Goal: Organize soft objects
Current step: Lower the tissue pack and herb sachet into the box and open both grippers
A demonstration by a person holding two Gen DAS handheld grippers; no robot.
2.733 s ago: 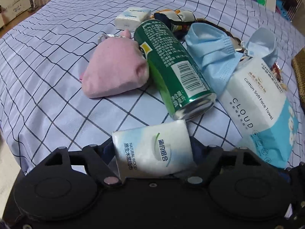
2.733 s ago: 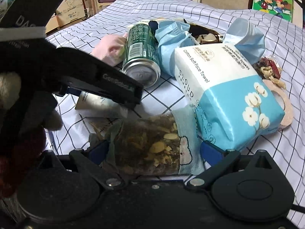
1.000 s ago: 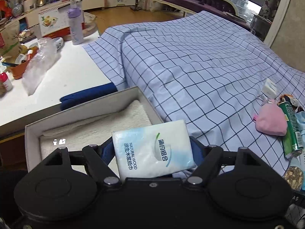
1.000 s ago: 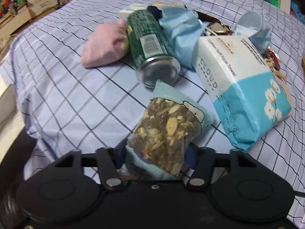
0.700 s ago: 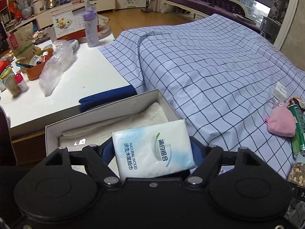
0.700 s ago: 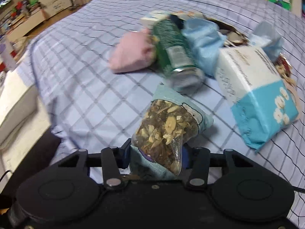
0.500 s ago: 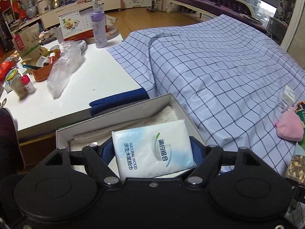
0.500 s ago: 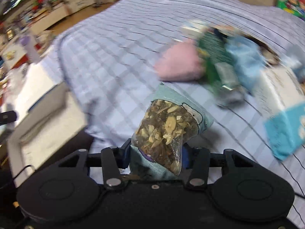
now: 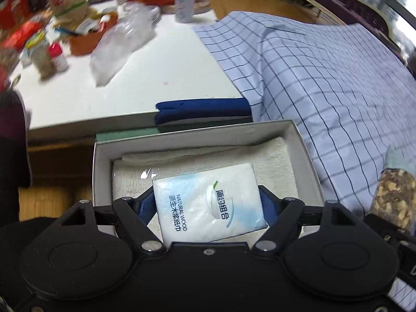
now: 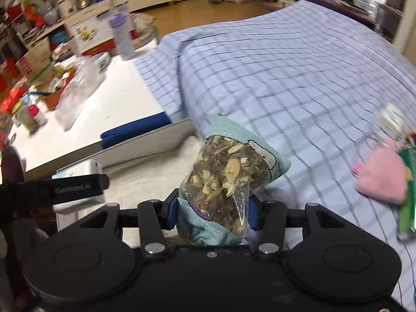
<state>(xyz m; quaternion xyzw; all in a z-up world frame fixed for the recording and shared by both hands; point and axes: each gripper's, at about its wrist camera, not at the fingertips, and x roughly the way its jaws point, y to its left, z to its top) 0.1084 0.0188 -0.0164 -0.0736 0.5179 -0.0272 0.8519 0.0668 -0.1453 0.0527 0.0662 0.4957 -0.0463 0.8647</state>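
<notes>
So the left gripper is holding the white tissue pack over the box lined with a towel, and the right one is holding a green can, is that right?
Not quite. The right gripper holds a pouch of dried herbs, not a can, as the right wrist view shows. The rest holds: the left gripper has the tissue pack over the towel-lined box.

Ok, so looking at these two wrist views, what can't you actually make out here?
- Left wrist view: the box floor nearest the camera, hidden by the left gripper and its tissue pack.
- Left wrist view: the herb sachet, cut off by the right edge.
- Right wrist view: the green can, blurred and cut off at the right edge.
- Both views: labels on the white table's clutter, blurred.
</notes>
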